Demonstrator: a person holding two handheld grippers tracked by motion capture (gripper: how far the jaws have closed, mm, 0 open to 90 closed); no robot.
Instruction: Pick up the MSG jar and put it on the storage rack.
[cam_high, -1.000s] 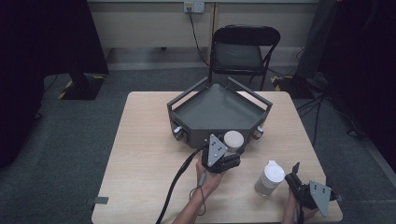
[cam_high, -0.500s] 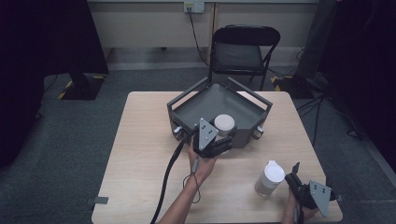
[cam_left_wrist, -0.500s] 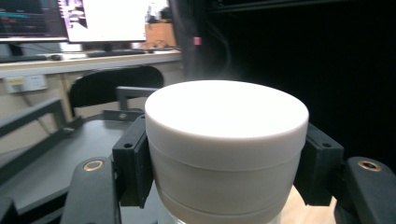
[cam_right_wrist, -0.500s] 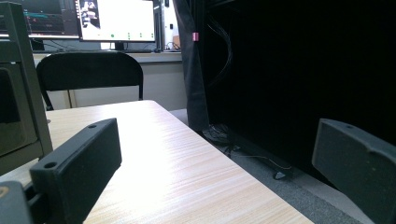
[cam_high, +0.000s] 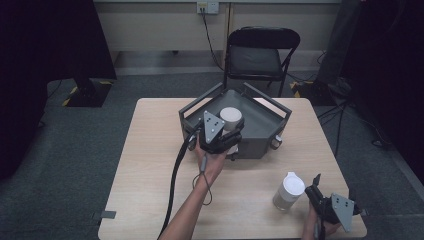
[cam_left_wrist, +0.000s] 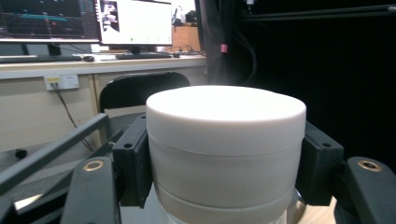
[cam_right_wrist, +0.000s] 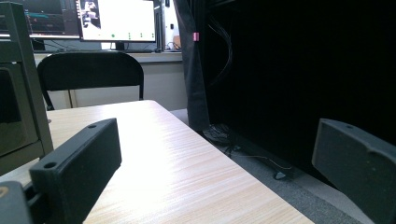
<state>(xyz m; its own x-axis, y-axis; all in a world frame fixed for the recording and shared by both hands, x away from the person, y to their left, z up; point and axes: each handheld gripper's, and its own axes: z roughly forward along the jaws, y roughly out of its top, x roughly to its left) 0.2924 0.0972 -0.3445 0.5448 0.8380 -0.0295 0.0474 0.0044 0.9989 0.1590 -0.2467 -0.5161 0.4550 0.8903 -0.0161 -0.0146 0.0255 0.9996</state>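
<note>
Left gripper (cam_high: 227, 131) grasping the white jar (cam_high: 231, 118) over the grey tray (cam_high: 265, 125).
I hold the jar clamped above the tray's near wall; my right gripper (cam_high: 316, 191) rests released at the counter's (cam_high: 150, 165) near right corner, beside a second jar (cam_high: 288, 190).

Counting up: two white jars here. One white jar (cam_high: 231, 118) sits clamped between the jaws of the left hand-held gripper (cam_high: 223, 134), and the second white jar (cam_high: 288, 190) stands just left of the right hand-held gripper (cam_high: 316, 190), whose jaws gape apart. That makes two hand-held grippers. One grey tray (cam_high: 270, 122) lies right ahead of the left hand-held gripper, on one worktop (cam_high: 150, 165). One black folding chair (cam_high: 260, 55) stands beyond it all.
</note>
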